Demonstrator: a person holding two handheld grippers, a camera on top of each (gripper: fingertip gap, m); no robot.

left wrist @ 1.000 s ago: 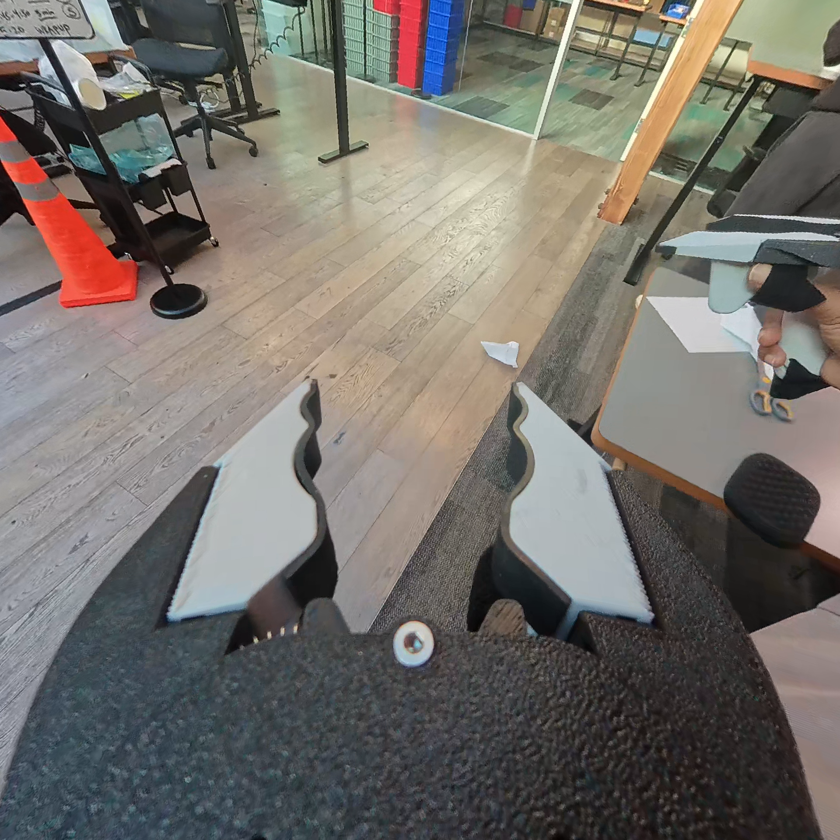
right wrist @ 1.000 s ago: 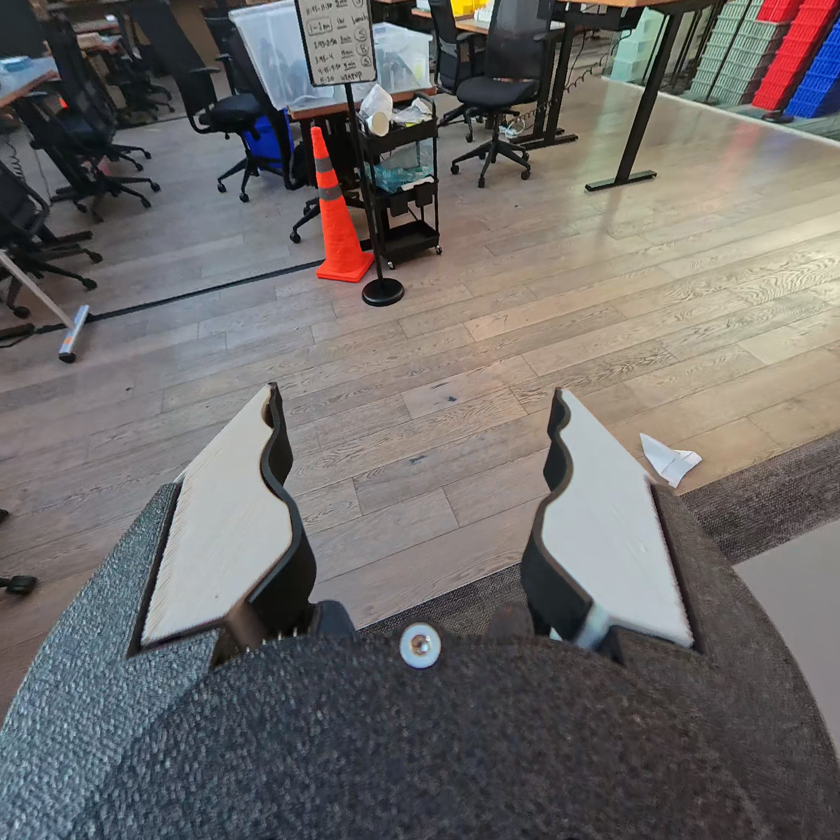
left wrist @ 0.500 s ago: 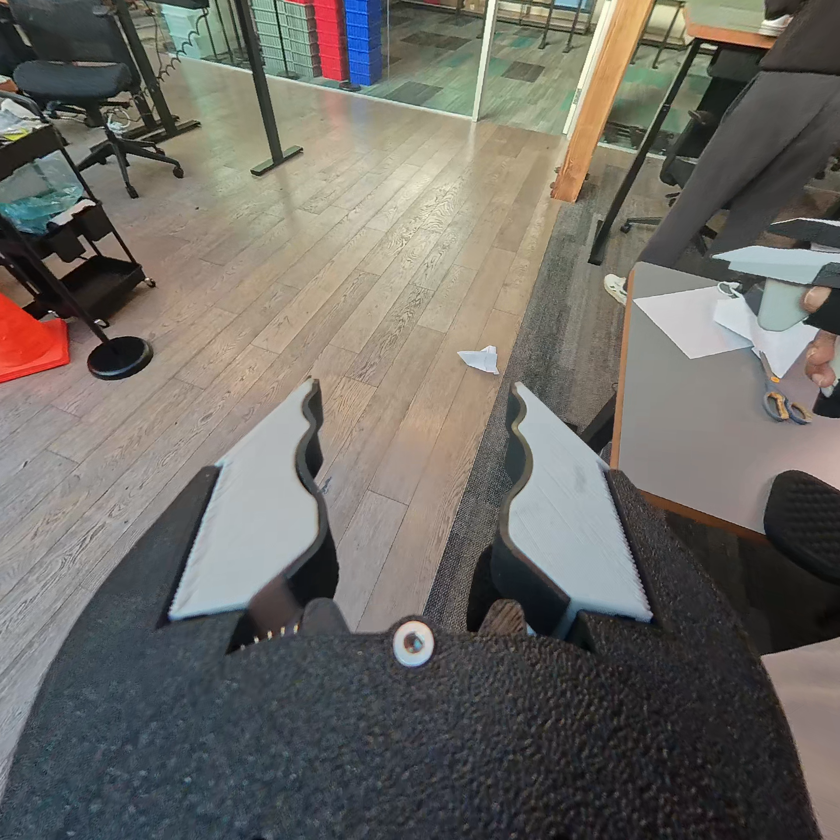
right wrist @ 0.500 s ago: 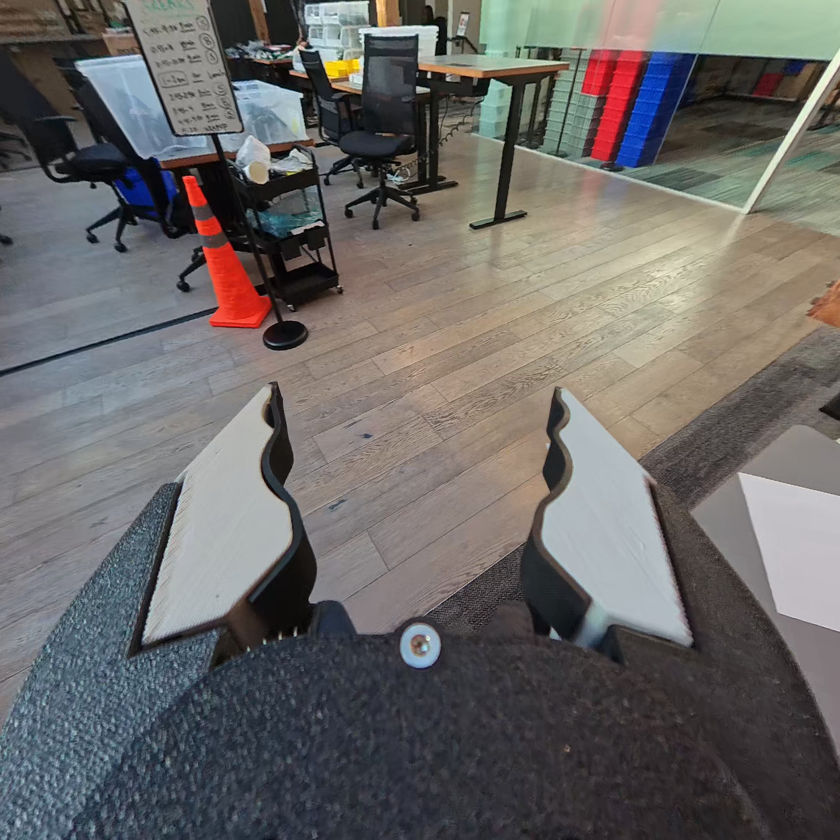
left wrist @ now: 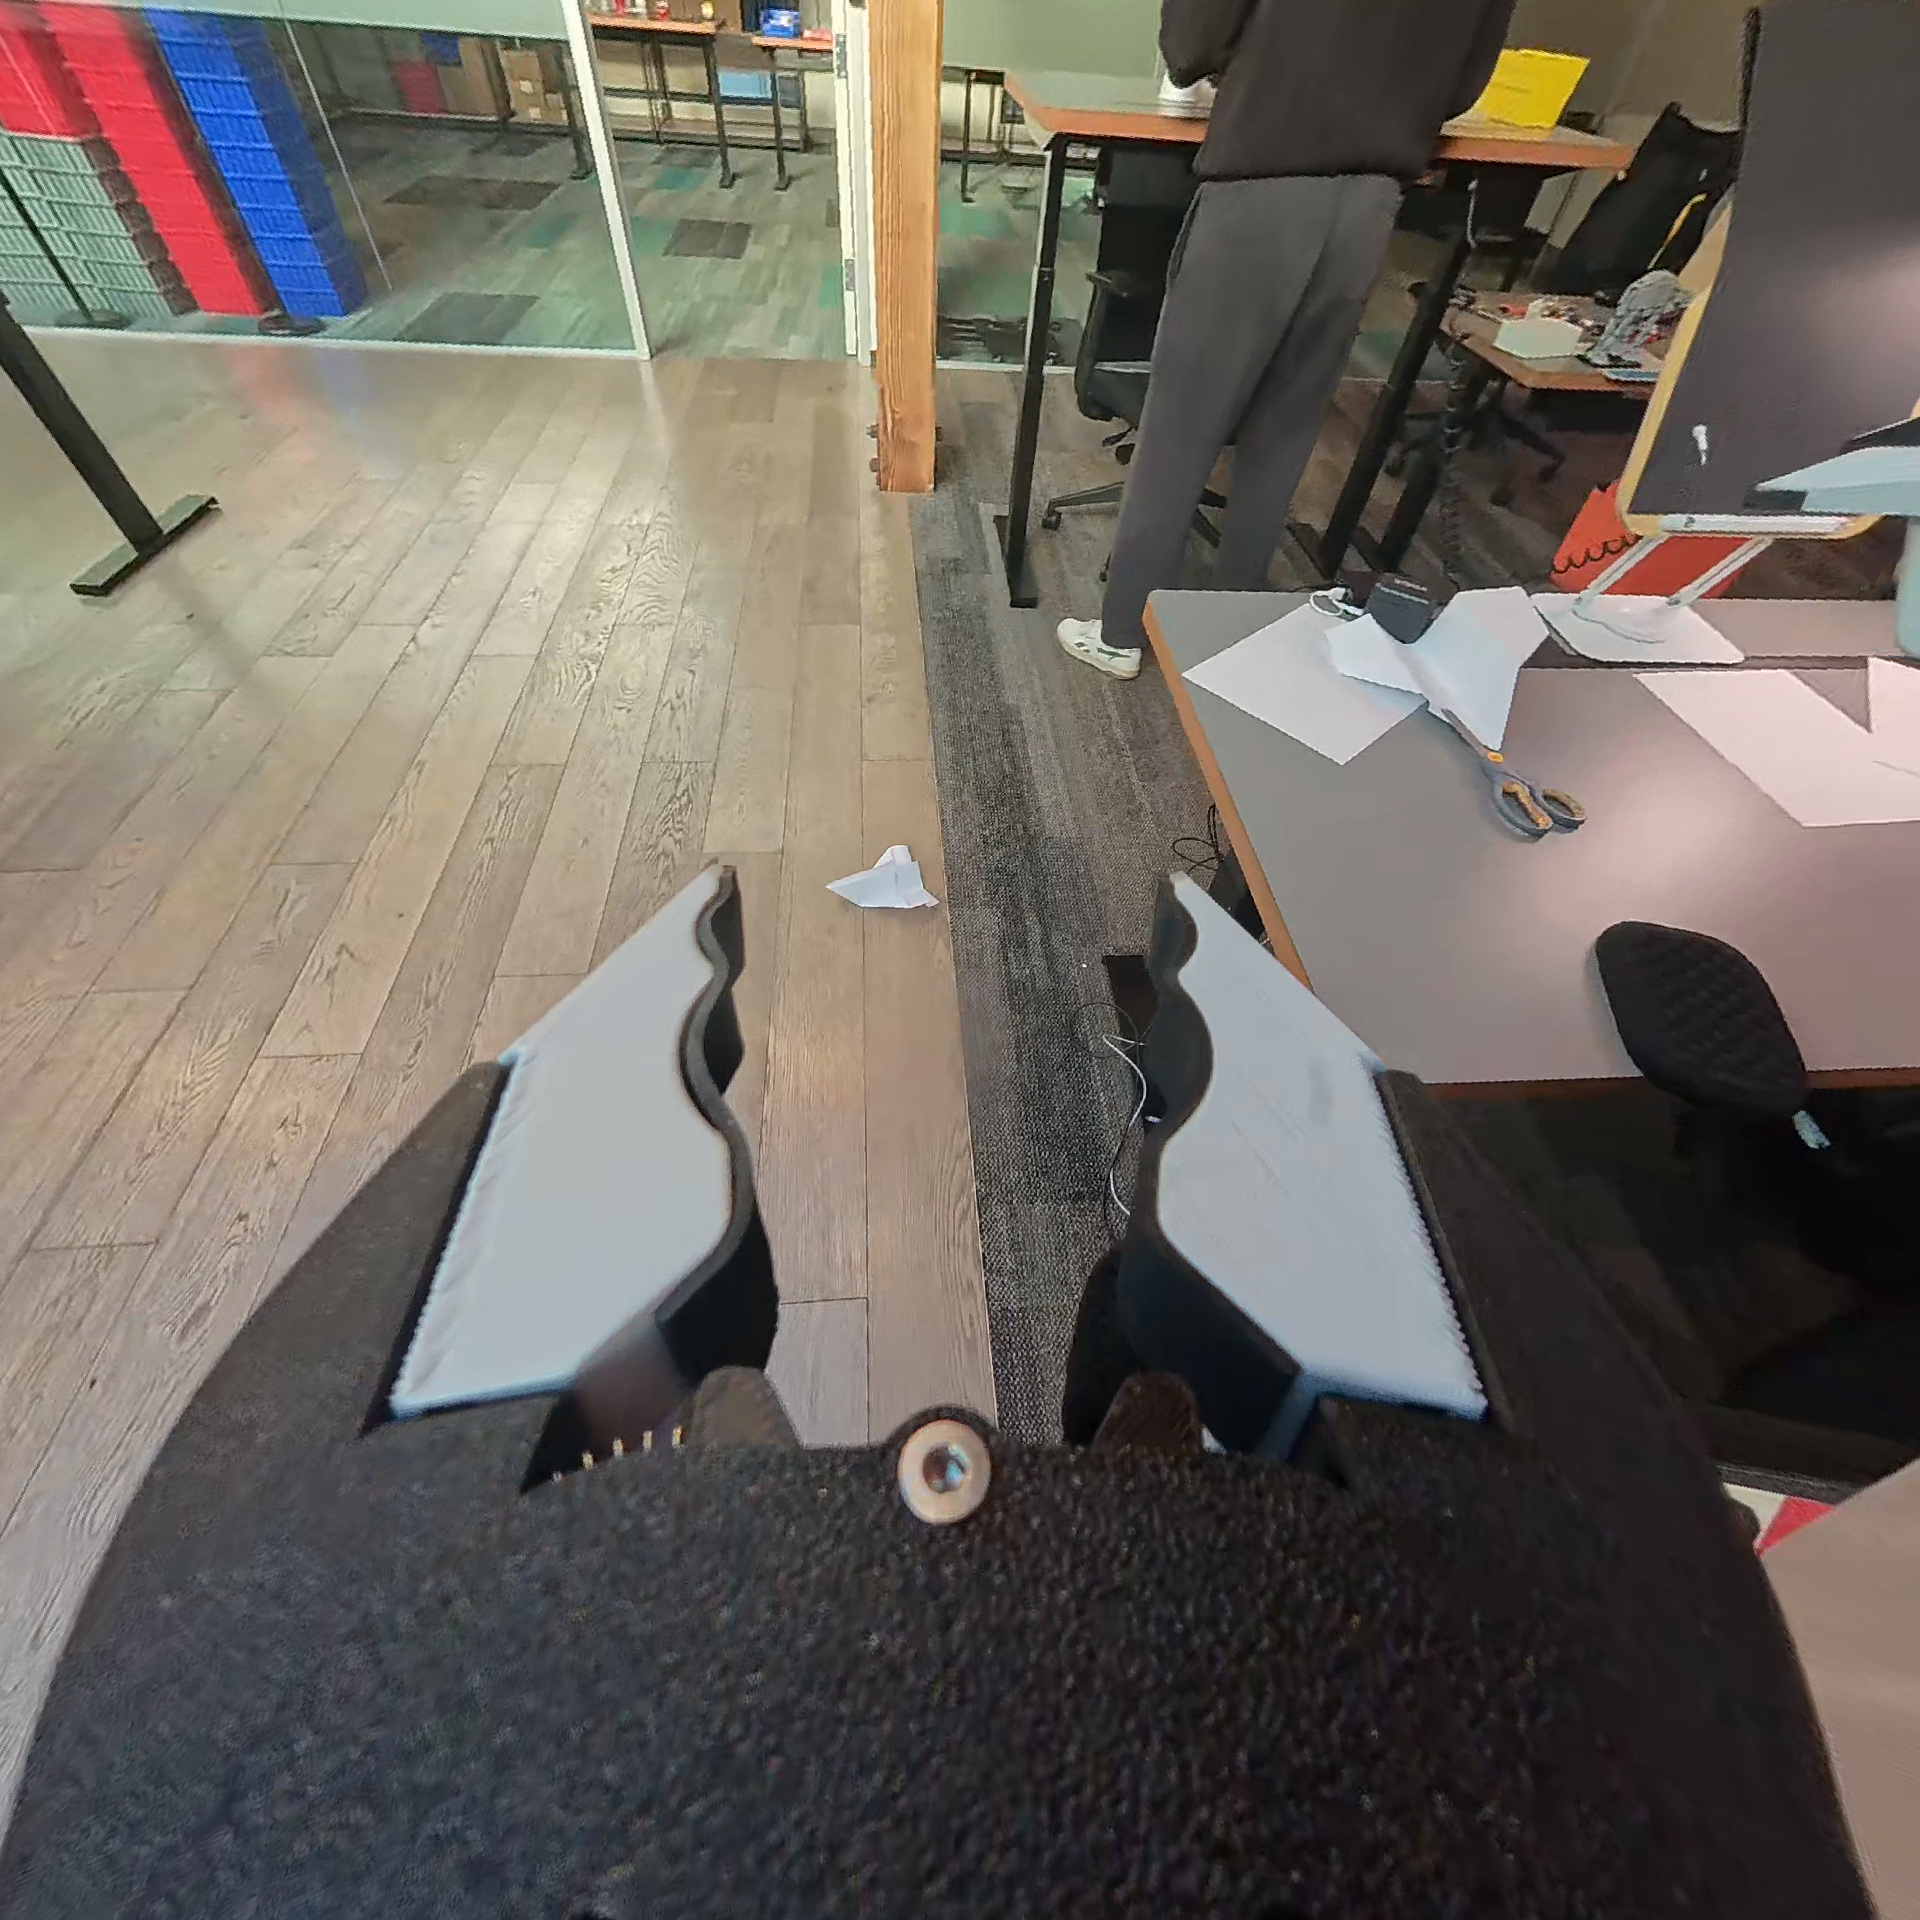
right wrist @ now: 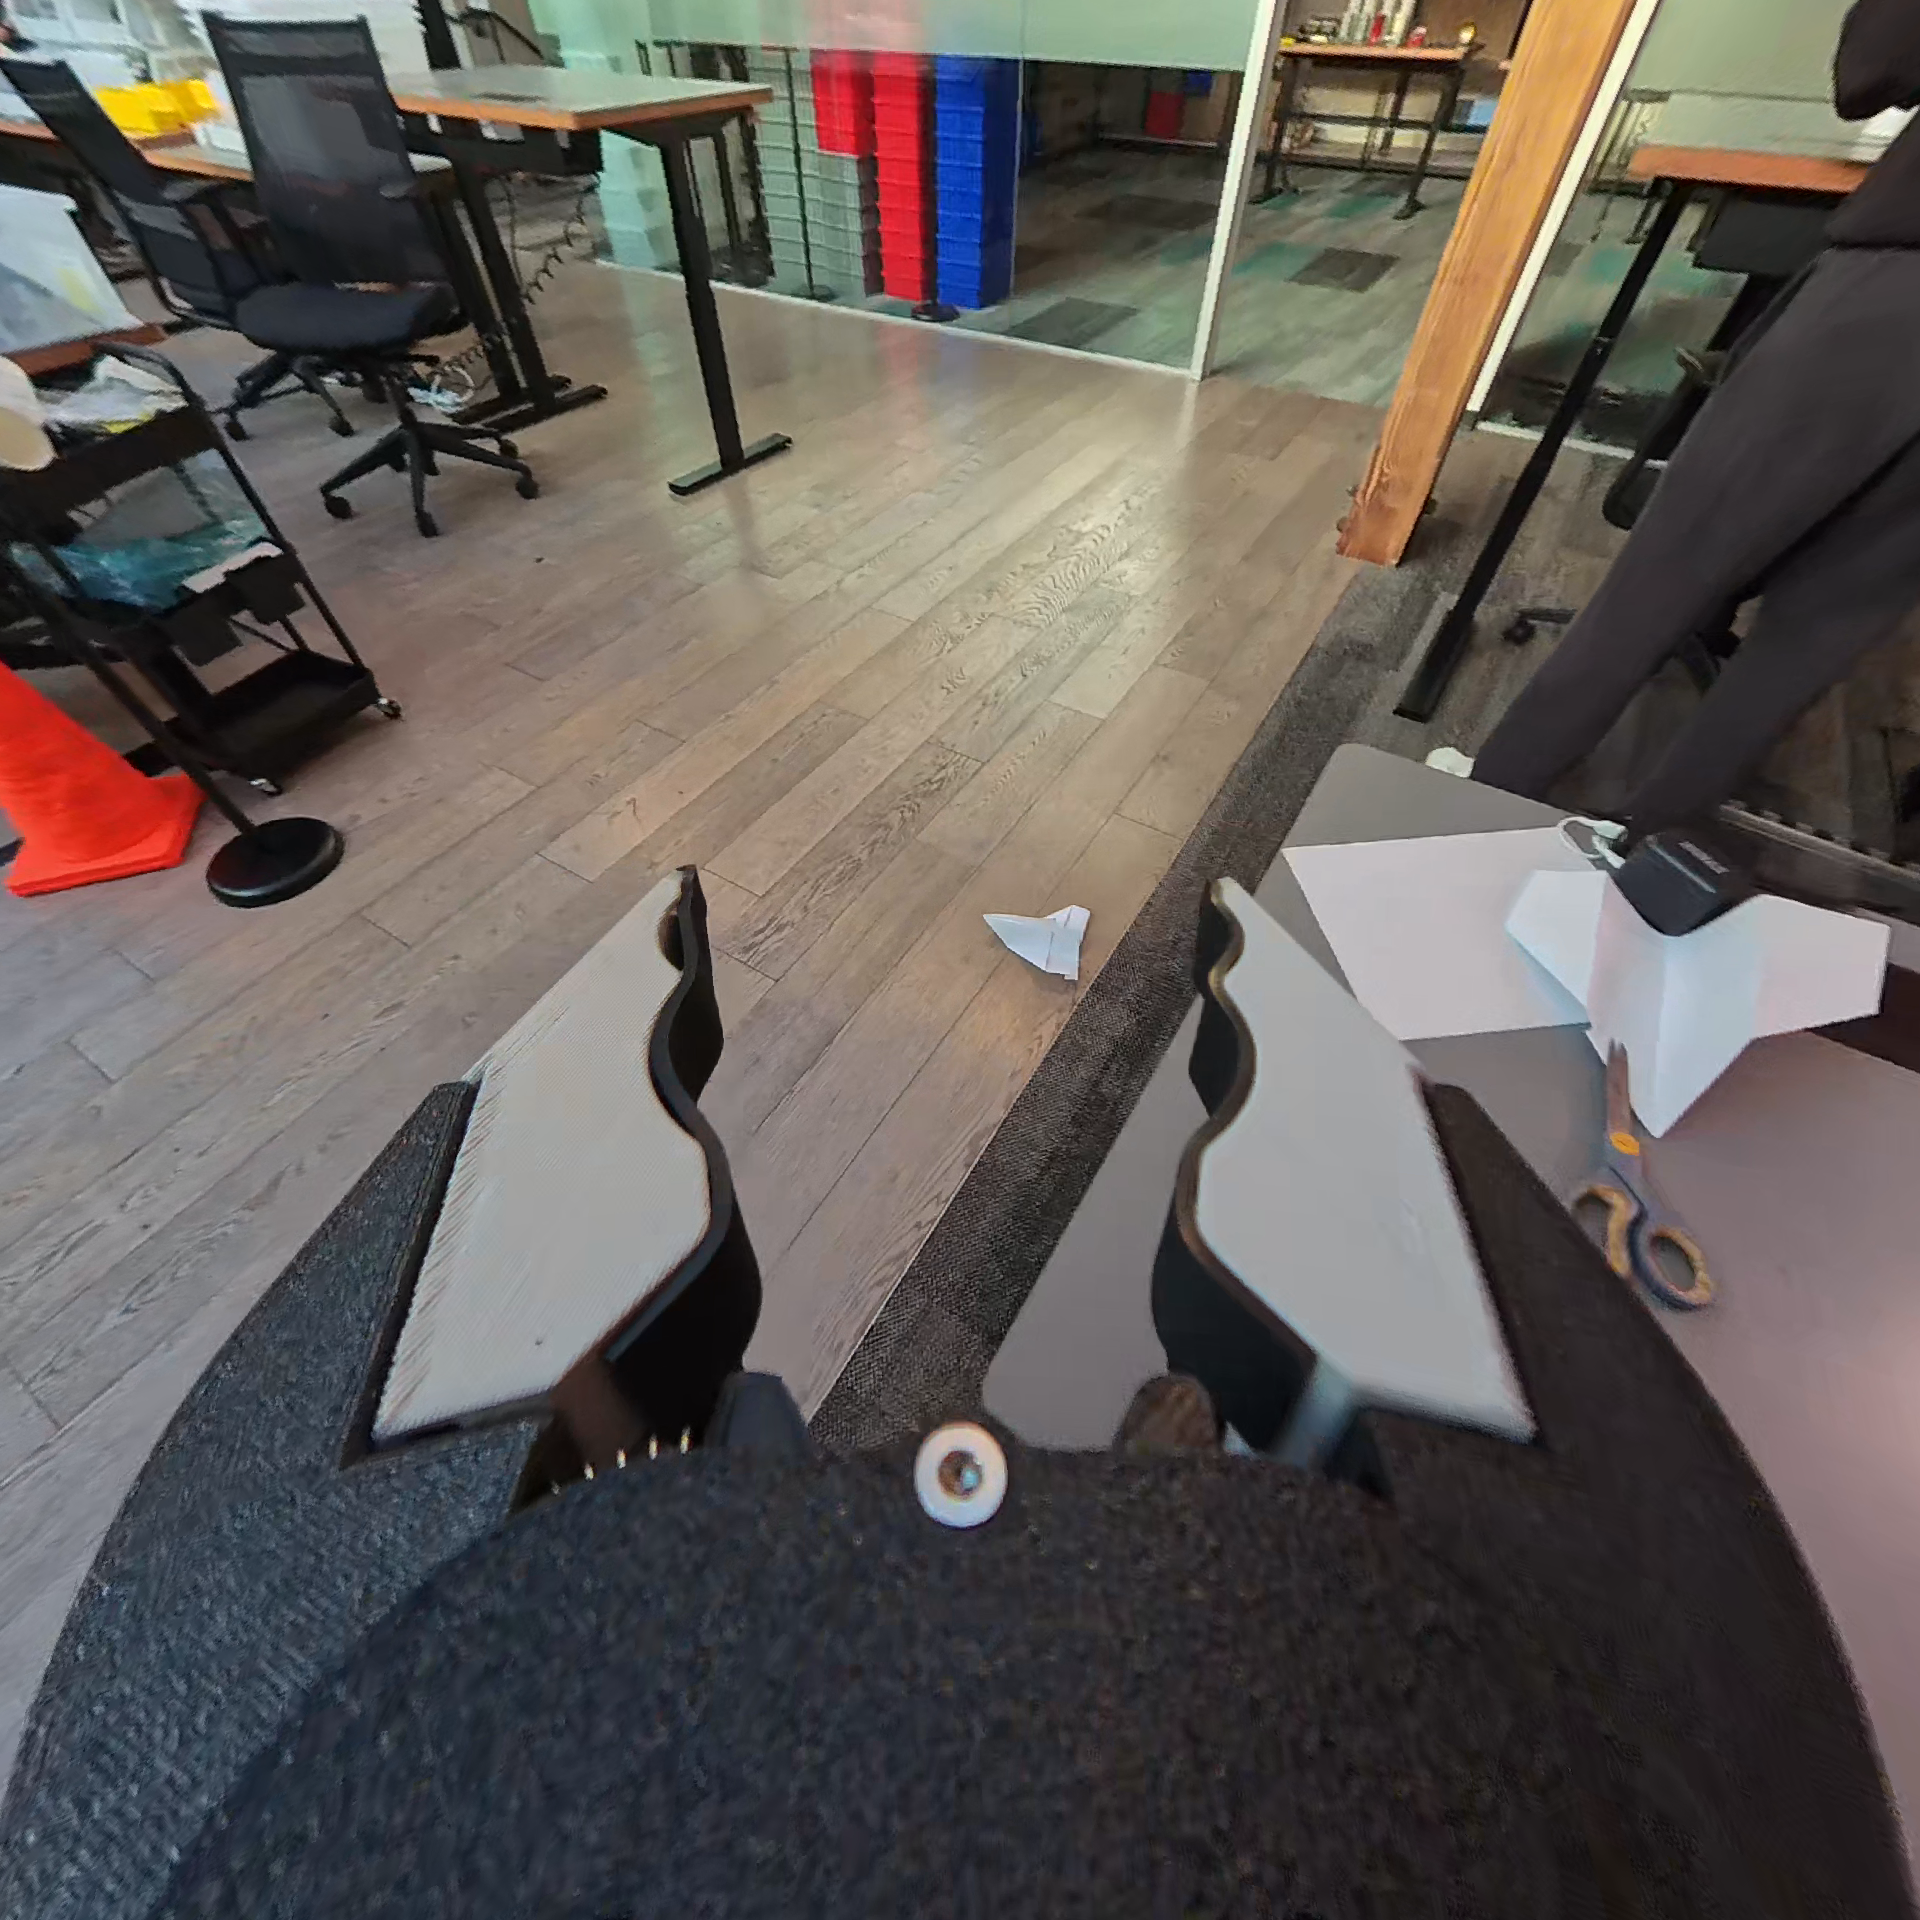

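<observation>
Left wrist view. Stacked red and blue bins (left wrist: 197, 156) stand behind a glass wall at far left; their contents cannot be seen. The wood floor (left wrist: 416, 727) meets a grey carpet strip (left wrist: 1029, 831). The left gripper (left wrist: 945, 904) is held in the air over that seam, fingers (left wrist: 623, 1122) spread wide with nothing between them. A folded paper (left wrist: 885, 883) lies on the floor just beyond the fingertips, close to the carpet edge. To the right, a grey worktop (left wrist: 1455, 935) carries flat white sheets (left wrist: 1309, 681), a creased sheet (left wrist: 1455, 655) and scissors (left wrist: 1527, 795). A person (left wrist: 1247, 312) in dark clothing stands behind it at another desk. A chair armrest (left wrist: 1694, 1013) sits at the worktop's near edge.

Right wrist view. At far left a black cart (right wrist: 197, 582) has shelves holding bluish-green plastic and white items; what they are cannot be told. An orange cone (right wrist: 73, 779) stands beside a round black stand base (right wrist: 272, 857). Office chairs (right wrist: 332, 281) stand at a desk behind. The right gripper (right wrist: 945, 914) is also in the air, fingers (right wrist: 582, 1143) parted and empty, its right finger over the worktop corner. The folded paper (right wrist: 1044, 935) lies on the floor between the fingertips in view, well clear of both. On the worktop (right wrist: 1766, 1247) a small black device (right wrist: 1673, 883) rests on a folded white sheet (right wrist: 1714, 987), with the scissors (right wrist: 1636, 1205) just beside it.
</observation>
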